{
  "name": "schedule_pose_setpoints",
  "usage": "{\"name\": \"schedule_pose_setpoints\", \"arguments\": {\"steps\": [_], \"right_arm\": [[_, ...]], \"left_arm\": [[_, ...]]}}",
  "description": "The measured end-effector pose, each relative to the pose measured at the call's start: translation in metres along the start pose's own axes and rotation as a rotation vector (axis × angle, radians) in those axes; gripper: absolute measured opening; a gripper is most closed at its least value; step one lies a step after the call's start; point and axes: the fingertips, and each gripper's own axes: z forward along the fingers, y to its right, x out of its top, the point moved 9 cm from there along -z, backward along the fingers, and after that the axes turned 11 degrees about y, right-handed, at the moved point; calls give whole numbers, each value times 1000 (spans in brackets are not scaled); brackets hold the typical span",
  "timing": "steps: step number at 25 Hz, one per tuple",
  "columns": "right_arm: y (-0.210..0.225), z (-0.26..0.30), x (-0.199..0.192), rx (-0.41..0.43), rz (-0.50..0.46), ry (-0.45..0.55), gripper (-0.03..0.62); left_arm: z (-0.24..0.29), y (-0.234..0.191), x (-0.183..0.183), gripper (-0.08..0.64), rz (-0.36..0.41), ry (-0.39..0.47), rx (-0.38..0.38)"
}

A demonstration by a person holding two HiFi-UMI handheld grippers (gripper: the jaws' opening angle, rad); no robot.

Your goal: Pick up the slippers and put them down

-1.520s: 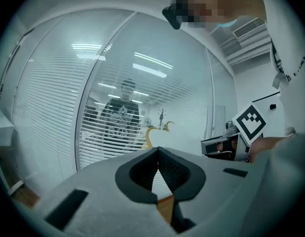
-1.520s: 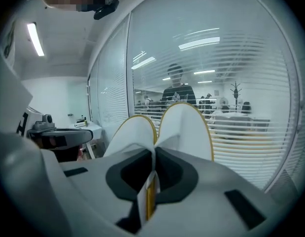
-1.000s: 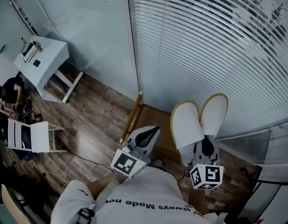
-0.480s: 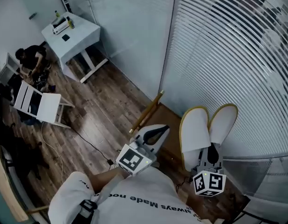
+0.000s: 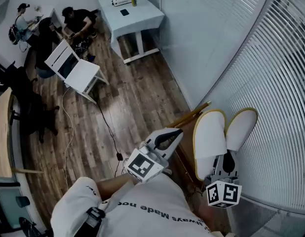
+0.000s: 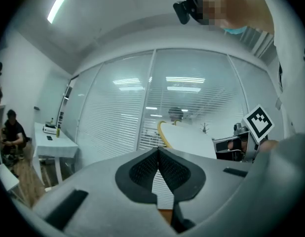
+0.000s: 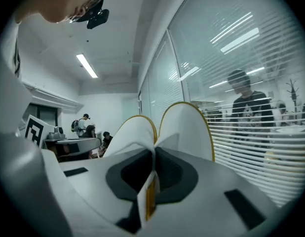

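A pair of white slippers with yellow trim [image 5: 210, 138] hangs in the air in front of the person, soles side by side, toes pointing away. My right gripper [image 5: 225, 161] is shut on their heel ends; in the right gripper view the two slippers [image 7: 184, 127] rise straight out of the pinched jaws [image 7: 153, 157]. My left gripper [image 5: 176, 132] is just left of the slippers, jaws shut with nothing between them [image 6: 158, 151]. In the left gripper view the slippers [image 6: 189, 138] show beyond its tips, to the right.
A glass wall with blinds [image 5: 271, 68] runs along the right. A wooden stick [image 5: 192, 115] lies by its base. On the wood floor stand a white desk [image 5: 135, 15] and a white chair [image 5: 76, 72]; people sit at the top left [image 5: 76, 19]. A cable [image 5: 105, 127] trails across the floor.
Both grippers and the held slippers have swung leftwards together, away from the blinds; the desk, chair and people now fill the upper left. The grip on the slippers is unchanged.
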Motion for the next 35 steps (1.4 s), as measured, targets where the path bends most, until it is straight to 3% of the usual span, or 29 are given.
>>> {"name": "schedule_pose_setpoints", "arguments": {"steps": [4, 8, 13, 19, 27, 35], "right_arm": [[-46, 37, 0, 125, 1, 0, 20], [-98, 73, -3, 245, -5, 0, 20], [-162, 110, -7, 372, -1, -5, 20], [-244, 156, -10, 494, 11, 1, 20], [-351, 207, -17, 622, 22, 9, 20], [-442, 227, -28, 740, 18, 0, 20]], "left_arm": [[-39, -37, 18, 11, 4, 16, 131], [-80, -77, 32, 11, 70, 32, 221], [-129, -119, 49, 11, 69, 43, 345], [-188, -174, 70, 11, 132, 60, 455], [-265, -244, 96, 11, 158, 84, 595], [-335, -278, 111, 11, 156, 97, 700]]}}
